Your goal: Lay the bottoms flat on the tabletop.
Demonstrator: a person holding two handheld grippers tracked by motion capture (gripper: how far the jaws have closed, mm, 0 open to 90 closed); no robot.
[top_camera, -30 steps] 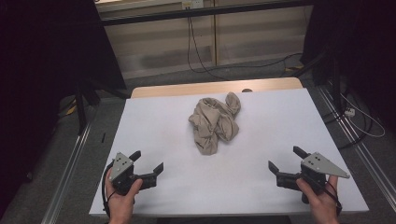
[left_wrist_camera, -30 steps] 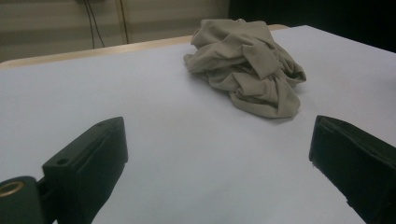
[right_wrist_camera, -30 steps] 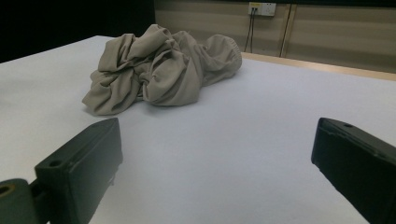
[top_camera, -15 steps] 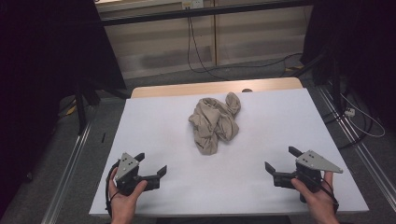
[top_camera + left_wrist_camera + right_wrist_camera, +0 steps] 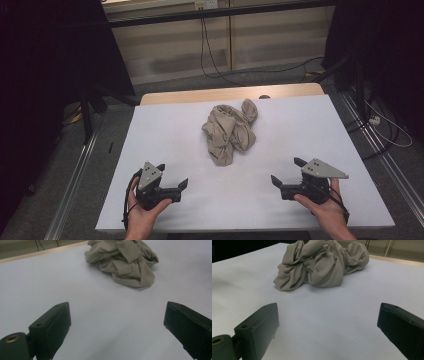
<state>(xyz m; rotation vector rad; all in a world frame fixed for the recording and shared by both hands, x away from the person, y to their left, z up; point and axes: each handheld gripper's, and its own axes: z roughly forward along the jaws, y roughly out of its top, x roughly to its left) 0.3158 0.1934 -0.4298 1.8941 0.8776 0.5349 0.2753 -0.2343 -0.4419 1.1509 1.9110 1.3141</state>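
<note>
Two grippers sit low over a white table (image 5: 165,135), each held in a person's hand, with a crumpled beige cloth (image 5: 231,131) lying between and beyond them. The cloth rests in a heap on the table's middle, toward its far edge, touching neither tool. The left gripper (image 5: 172,180) hovers near the table's front-left corner, jaws spread wide and empty, well short of the cloth. The right gripper (image 5: 287,172) holds near the front-right corner, jaws likewise spread with nothing between them, aimed inward toward the cloth.
</note>
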